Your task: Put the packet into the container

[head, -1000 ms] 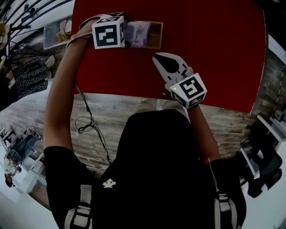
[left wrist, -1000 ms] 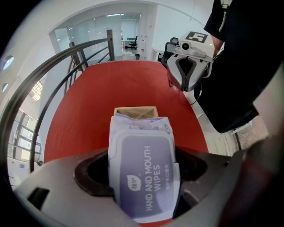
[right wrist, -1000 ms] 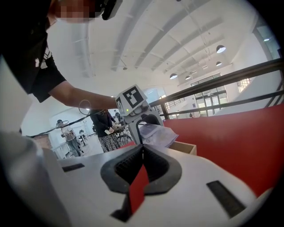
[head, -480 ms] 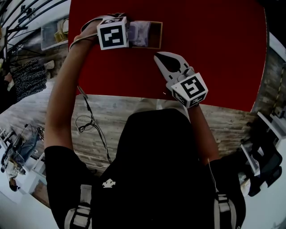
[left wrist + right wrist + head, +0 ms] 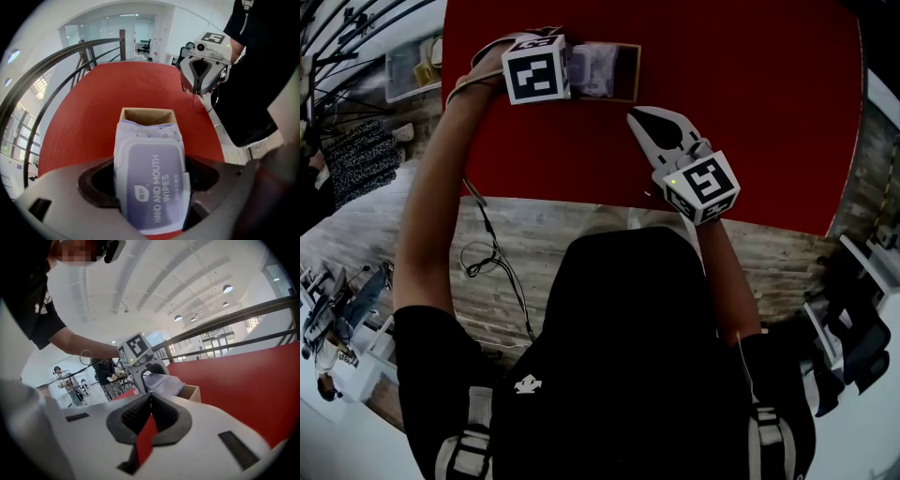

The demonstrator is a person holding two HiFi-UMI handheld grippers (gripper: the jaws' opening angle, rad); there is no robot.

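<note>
One red table (image 5: 750,112) bearing container (image 5: 628,73); plank floor (image 5: 553,234).

The packet (image 5: 150,183) is a soft pale lilac pack of wet wipes with a darker purple flip-lid panel reading "HAND AND MOUTH WIPES". It's pinched by its long sides between the jaws of the left gripper (image 5: 149,206), label side facing the camera. Its far end is down at the open top of the container (image 5: 147,115), though I can't tell how deep it goes. The container's a small tan box, open on top, sitting upright on the red table (image 5: 75,117). From the right gripper view, the crinkled packet sticks up out of the box.
</note>
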